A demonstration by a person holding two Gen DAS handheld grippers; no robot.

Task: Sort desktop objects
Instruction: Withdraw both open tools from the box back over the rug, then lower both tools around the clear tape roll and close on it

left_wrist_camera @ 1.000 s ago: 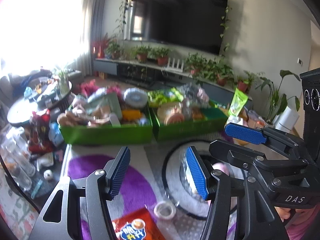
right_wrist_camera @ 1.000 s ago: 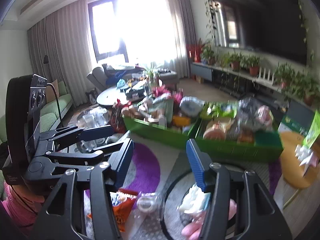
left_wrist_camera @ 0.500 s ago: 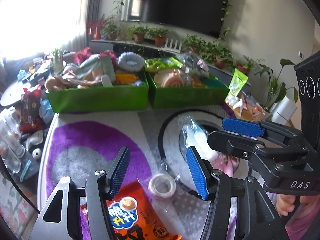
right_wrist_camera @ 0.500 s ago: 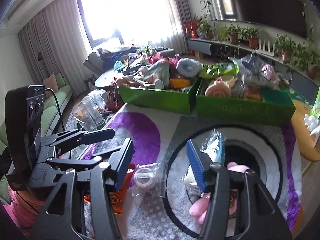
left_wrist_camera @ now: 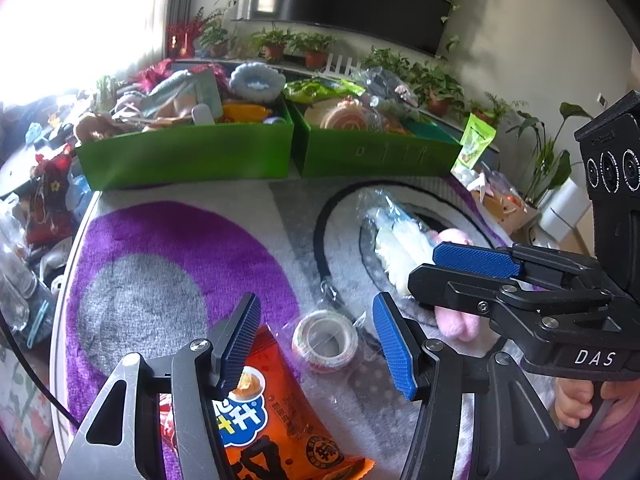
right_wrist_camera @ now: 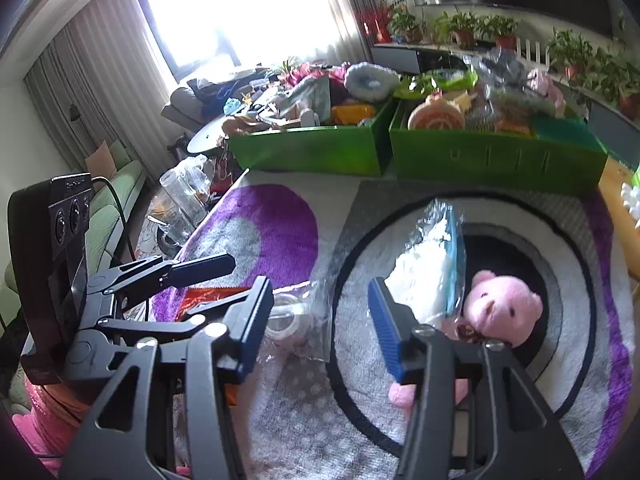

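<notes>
My left gripper (left_wrist_camera: 316, 338) is open and empty, low over a tape roll in a clear bag (left_wrist_camera: 325, 341) and an orange snack packet (left_wrist_camera: 264, 420). My right gripper (right_wrist_camera: 320, 320) is open and empty, above the same tape roll (right_wrist_camera: 286, 320). A clear bag of white stuff (right_wrist_camera: 428, 264) and a pink plush pig (right_wrist_camera: 504, 304) lie on the rug to its right; both show in the left wrist view, bag (left_wrist_camera: 396, 236) and pig (left_wrist_camera: 456, 320).
Two green boxes (left_wrist_camera: 188, 156) (left_wrist_camera: 376, 152) full of toys and packets stand at the table's far edge. A purple, grey and white rug (left_wrist_camera: 160, 264) covers the table. Bottles and clutter lie off the left edge (right_wrist_camera: 180, 200).
Both grippers have come down and tilted toward the table. The tape roll, snack packet and plush pig now show larger and closer. Both grippers stay open.
</notes>
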